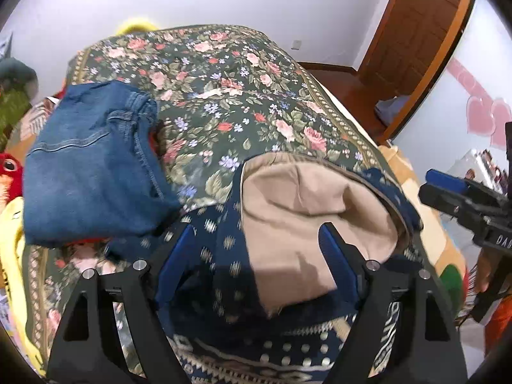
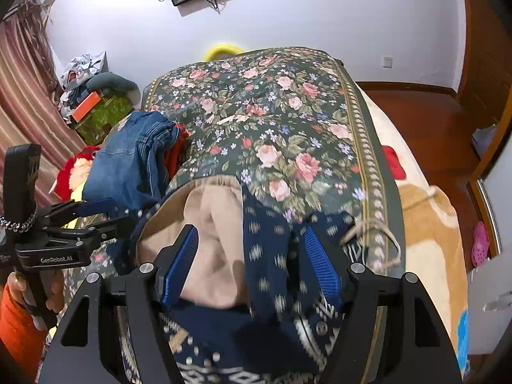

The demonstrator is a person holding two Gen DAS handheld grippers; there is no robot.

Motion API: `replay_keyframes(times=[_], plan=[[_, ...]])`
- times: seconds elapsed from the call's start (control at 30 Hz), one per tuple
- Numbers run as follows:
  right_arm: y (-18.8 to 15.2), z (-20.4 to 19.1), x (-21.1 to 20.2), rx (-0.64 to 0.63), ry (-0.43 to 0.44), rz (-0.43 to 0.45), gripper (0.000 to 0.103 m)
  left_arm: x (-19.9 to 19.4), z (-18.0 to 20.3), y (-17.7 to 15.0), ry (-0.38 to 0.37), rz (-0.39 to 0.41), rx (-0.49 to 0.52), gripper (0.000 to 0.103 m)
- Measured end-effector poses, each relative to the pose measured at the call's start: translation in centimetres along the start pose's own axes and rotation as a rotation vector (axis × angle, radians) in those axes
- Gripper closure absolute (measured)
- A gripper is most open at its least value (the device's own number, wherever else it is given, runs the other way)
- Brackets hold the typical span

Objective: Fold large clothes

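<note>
A: So, where do we have the sweater (image 1: 224, 288)?

B: We see it on the bed (image 2: 425, 233), at the near end of the floral spread (image 1: 224, 96). It is navy with a pale knitted pattern, and part of it is turned back so the beige lining (image 1: 304, 211) faces up.

A: And our left gripper (image 1: 256, 240)?

B: Its jaws stand apart over the sweater. The blue pads (image 1: 174, 256) sit on either side of the navy knit and the beige lining, and we see neither pad pressing the cloth. So it is released, with the fabric lying loose between.

A: Same for our right gripper (image 2: 252, 256)?

B: Yes. Its jaws are spread too, one pad over the lining, the other over the navy part. Nothing is pinched there. A pale drawstring (image 2: 374, 236) lies just beside the right pad, on the spread's border.

A: What else shares the bed with us?

B: Folded jeans (image 1: 89, 166) lie to the left of the sweater, on top of something red. In the left wrist view their near corner touches the navy knit. In the right wrist view we also catch a hand (image 2: 35, 291) with an orange sleeve (image 2: 16, 323) gripping the left gripper's handle.

A: Is the picture sharp?

B: Not quite; the sweater is a little blurred near both grippers.
</note>
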State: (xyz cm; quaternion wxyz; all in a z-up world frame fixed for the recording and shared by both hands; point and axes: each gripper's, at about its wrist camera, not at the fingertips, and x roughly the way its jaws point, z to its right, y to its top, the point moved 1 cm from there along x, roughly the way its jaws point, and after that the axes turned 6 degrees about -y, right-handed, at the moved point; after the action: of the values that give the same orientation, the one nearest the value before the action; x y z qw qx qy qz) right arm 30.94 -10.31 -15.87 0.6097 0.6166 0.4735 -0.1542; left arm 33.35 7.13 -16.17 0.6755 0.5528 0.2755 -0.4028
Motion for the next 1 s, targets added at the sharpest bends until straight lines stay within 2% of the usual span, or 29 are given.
replay_keyframes(times=[0.23,0.43,0.5,0.57,0.6,0.67,0.7,0.73,0.77,0.8,0.83,1.0], plan=[[1.4,0.3,5.7,0.001,0.066,-0.175,0.036,4.5,-1.1,2.4,-0.042,-0.062,0.005,0.024],[1.2,1.1,9.4,0.071,0.105,-0.268,0.036,8.2,-1.8,2.7,-0.038,-0.088,0.04,0.024],[1.3,1.5,10.1,0.093,0.117,-0.274,0.036,9.0,-2.1,2.8,-0.028,-0.081,0.047,0.03],[1.4,1.7,10.6,0.096,0.119,-0.291,0.036,9.6,-2.2,2.9,-0.038,-0.09,0.055,0.043],[1.3,1.8,10.8,0.097,0.125,-0.296,0.036,9.9,-2.3,2.9,-0.043,-0.095,0.058,0.046],[1.0,1.9,11.2,0.103,0.143,-0.307,0.045,10.4,-2.3,2.8,-0.043,-0.107,0.069,0.061],[0.8,1.9,11.2,0.098,0.144,-0.312,0.057,10.7,-2.3,2.6,-0.039,-0.117,0.074,0.067],[0.6,1.8,11.1,0.089,0.14,-0.312,0.068,10.8,-2.3,2.4,-0.035,-0.124,0.076,0.079],[0.5,1.7,10.9,0.081,0.141,-0.306,0.073,10.9,-2.3,2.3,-0.033,-0.127,0.076,0.088],[0.5,1.5,10.8,0.075,0.143,-0.304,0.08,10.6,-2.2,2.1,-0.028,-0.126,0.077,0.091],[0.4,1.3,10.3,0.07,0.14,-0.298,0.083,10.1,-1.9,2.0,-0.026,-0.114,0.084,0.093],[1.1,0.0,6.9,0.014,0.146,-0.216,0.09,5.2,0.6,2.3,-0.042,-0.011,0.162,0.094]])
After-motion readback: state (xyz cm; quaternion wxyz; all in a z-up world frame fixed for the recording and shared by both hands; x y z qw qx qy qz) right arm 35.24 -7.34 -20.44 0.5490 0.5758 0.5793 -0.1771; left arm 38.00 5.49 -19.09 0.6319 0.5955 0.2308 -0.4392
